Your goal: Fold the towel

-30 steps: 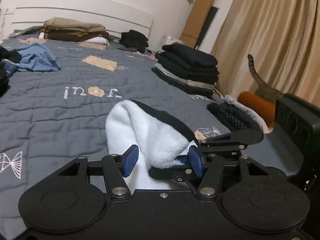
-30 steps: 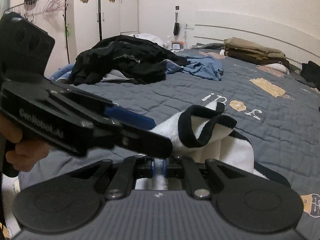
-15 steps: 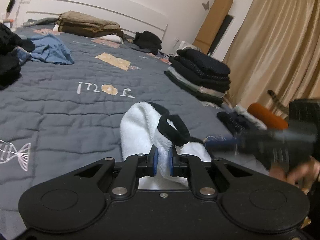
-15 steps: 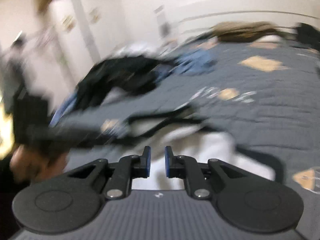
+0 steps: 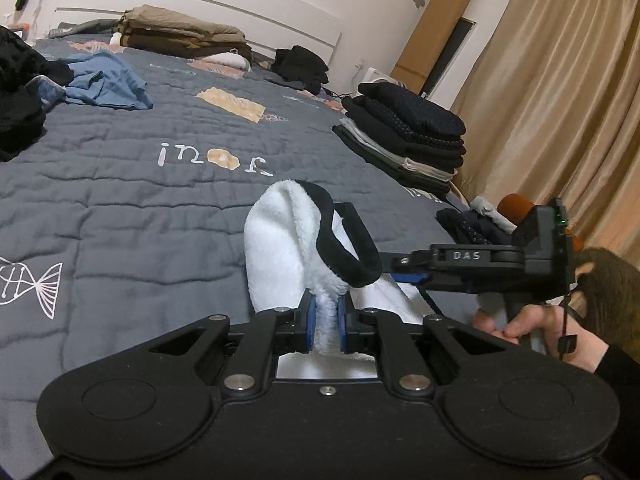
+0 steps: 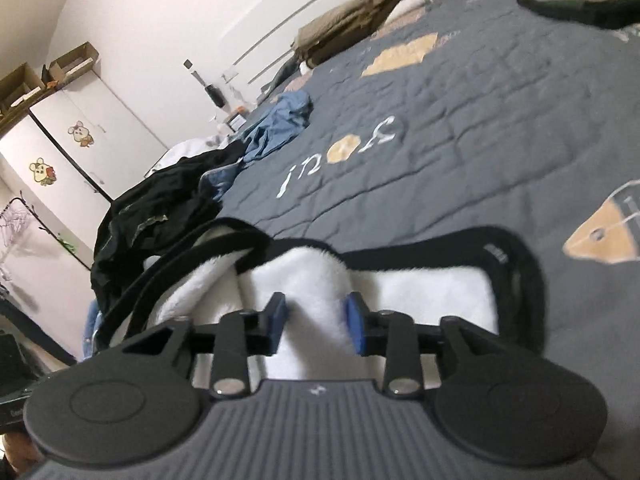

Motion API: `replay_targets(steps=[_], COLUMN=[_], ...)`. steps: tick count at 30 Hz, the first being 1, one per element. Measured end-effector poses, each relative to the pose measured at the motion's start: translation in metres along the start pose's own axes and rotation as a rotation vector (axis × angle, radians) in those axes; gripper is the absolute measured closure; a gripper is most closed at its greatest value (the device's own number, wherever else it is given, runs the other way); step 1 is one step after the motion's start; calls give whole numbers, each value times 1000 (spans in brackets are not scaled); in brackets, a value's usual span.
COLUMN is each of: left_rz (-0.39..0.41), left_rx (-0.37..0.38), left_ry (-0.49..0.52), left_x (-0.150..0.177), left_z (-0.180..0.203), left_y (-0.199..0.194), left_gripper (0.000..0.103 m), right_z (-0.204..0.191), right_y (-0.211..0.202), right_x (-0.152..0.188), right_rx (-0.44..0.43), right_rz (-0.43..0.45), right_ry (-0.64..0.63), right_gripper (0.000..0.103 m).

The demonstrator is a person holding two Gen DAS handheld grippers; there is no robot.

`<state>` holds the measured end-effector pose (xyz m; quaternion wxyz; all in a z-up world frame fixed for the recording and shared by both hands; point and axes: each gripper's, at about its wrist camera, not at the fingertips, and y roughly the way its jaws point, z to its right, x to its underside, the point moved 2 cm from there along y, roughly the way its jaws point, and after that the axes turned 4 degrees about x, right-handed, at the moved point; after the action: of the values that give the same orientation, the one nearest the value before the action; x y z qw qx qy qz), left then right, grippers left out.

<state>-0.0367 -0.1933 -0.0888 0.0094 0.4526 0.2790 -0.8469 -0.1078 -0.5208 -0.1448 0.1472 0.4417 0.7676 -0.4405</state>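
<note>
- The left gripper (image 5: 325, 322) is clamped on a bunched fold of the white towel (image 5: 280, 248), which rises straight ahead of its tips and leans slightly away.
- The right gripper (image 6: 316, 326) has just been opening; its jaws stand apart with a hump of towel between them, the pads seemingly not pressing it.
- The towel lies on the grey bedspread (image 5: 120, 184) directly ahead of both tools; from the right one, its flat part runs off to the right, black trim (image 6: 516, 264) at the far edge.
- Judged from this, the left tool anchors the cloth while the right tool, just beside it, is free to regrip.
</note>
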Motion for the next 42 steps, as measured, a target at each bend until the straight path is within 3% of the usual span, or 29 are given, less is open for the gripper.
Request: replay_targets(steps=[2, 4, 9, 13, 16, 19, 24, 30, 34, 38, 42], left_rz=[-1, -3, -6, -17, -27, -40, -48, -51, -51, -52, -58], left_rx=[1, -5, -24, -37, -41, -44, -45, -45, -46, -45, -52], left_ry=[-8, -9, -22, -29, -22, -12, -13, -16, -15, -13, -11], left_x=[0, 0, 0, 1, 2, 5, 6, 7, 7, 7, 7], left_z=[-2, -3, -6, -7, -5, -3, -5, -5, -5, -4, -6], left_y=[0, 0, 1, 3, 4, 7, 10, 11, 11, 12, 12], left_gripper=[92, 92, 92, 92, 92, 92, 92, 92, 92, 92, 92], right_z=[-4, -7, -38, -74, -87, -78, -54, -7, 15, 6, -13], right_y=[6, 5, -17, -37, -36, -29, -28, -58, -42, -11, 0], right_x=[2, 3, -10, -16, -13, -7, -7, -19, -12, 7, 15], right_rx=[12, 0, -31, -58, -71, -91, -152, -157, -98, -104, -139], right_rz=[-16, -10, 24, 41, 1, -47, -96, -9, -4, -95, -116], right_ry=[-10, -5, -66, -197, -255, -228, -124, 9, 62, 1, -54], right_gripper=[70, 86, 92, 92, 88, 79, 76, 76, 75, 75, 75])
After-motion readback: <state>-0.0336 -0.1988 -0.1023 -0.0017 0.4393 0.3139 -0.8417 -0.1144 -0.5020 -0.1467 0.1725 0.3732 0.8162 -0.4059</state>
